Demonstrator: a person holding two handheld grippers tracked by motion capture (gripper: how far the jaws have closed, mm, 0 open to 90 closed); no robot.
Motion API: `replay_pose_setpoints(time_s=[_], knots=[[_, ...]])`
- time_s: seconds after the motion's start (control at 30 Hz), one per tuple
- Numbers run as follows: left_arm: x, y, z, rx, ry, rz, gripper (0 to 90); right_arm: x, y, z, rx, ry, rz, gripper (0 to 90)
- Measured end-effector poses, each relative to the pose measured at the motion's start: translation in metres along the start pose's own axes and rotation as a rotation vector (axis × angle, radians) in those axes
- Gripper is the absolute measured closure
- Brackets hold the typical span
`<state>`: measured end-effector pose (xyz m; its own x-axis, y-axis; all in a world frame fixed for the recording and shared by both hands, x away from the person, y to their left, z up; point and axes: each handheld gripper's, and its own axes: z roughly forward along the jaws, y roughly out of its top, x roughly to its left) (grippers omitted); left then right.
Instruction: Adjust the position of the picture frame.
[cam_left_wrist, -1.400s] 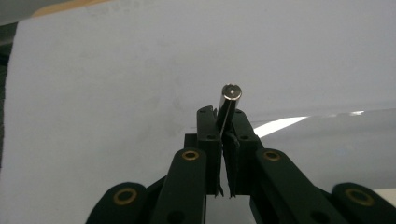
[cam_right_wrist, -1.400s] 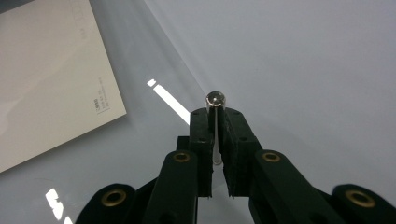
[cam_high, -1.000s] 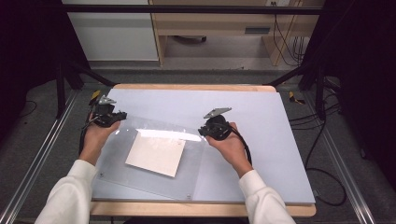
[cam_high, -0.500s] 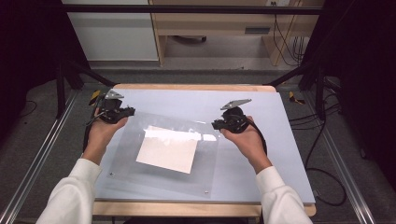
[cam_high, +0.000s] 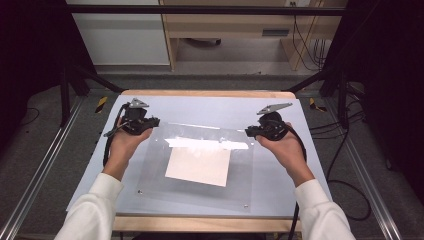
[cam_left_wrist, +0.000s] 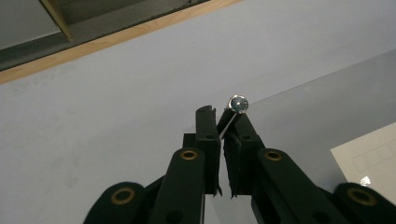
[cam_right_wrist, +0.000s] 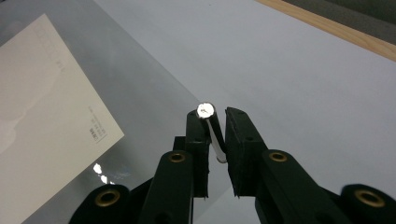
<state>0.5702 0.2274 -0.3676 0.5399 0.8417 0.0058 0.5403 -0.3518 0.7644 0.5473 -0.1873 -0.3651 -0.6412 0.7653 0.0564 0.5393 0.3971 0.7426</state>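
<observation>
A clear plastic sheet (cam_high: 150, 172) with small metal studs at its corners lies tilted over the table, far edge raised. At the sheet's middle is a white paper (cam_high: 198, 166); whether it is on or under the sheet I cannot tell. My left gripper (cam_high: 150, 121) is shut on the sheet's far left corner, and in the left gripper view its jaws (cam_left_wrist: 223, 116) clamp the edge beside a stud (cam_left_wrist: 238, 103). My right gripper (cam_high: 250, 131) is shut on the far right corner, its jaws (cam_right_wrist: 217, 116) pinching the edge at another stud (cam_right_wrist: 206, 110), with the paper (cam_right_wrist: 42, 93) to the left.
The pale blue table top (cam_high: 200, 102) has a wooden rim (cam_high: 205, 93) at the far side. Black frame posts stand at both back corners, and cables lie on the floor at the right. Cabinets stand behind the table.
Both hands have carried the sheet to the right across the table, and the paper has moved with it. Both grips are unchanged.
</observation>
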Motion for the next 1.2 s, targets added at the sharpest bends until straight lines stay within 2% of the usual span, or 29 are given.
replay_pose_setpoints(time_s=[0.03,0.2,0.23,0.33,0.63,0.9,1.2], knots=[[-0.005,0.001,0.001,0.002,-0.008,0.000,83.9,-0.002,-0.001,-0.001,-0.002,-0.001,0.000,79.9],[-0.011,0.000,0.003,-0.005,-0.020,-0.002,83.6,-0.013,-0.005,-0.006,-0.001,0.013,0.025,79.5],[-0.014,0.000,0.004,0.001,-0.023,0.001,83.7,-0.013,-0.006,-0.006,0.004,0.010,0.041,79.6],[-0.017,-0.002,0.007,0.009,-0.025,0.000,83.6,-0.019,-0.008,-0.004,0.011,0.009,0.050,79.6],[-0.019,-0.009,0.019,0.033,-0.040,0.002,83.5,-0.032,-0.012,0.010,0.041,0.014,0.085,79.6],[-0.019,-0.018,0.031,0.052,-0.046,-0.003,83.4,-0.039,-0.021,0.026,0.069,0.016,0.096,79.6],[-0.019,-0.033,0.052,0.068,-0.065,-0.032,83.1,-0.048,-0.028,0.040,0.089,0.006,0.100,79.3]])
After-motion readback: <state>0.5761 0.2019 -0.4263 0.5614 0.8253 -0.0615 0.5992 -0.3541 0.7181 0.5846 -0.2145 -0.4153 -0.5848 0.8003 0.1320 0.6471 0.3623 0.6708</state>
